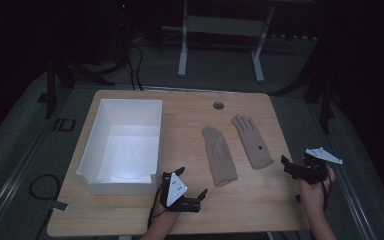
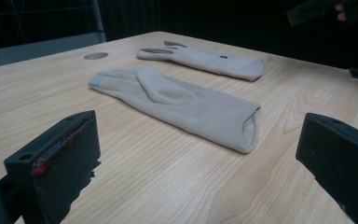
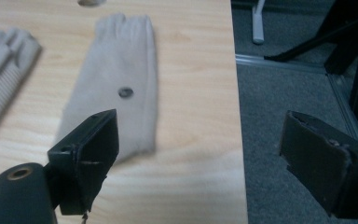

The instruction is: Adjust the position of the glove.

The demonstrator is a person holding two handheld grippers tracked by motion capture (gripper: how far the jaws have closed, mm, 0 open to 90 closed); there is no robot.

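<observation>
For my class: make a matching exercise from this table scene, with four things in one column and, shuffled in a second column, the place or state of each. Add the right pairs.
Things
1. white rectangular plastic bin
2. beige fabric glove with a small dark button
3. plain beige fabric glove
4. round grey metal grommet

Places or states
A. set into the wooden tabletop near its far edge
B. lies flat, nearer the table's right edge
C. stands open-topped on the left side
D. lies flat, between the bin and the other glove

Pairs: 1-C, 2-B, 3-D, 4-A
</observation>
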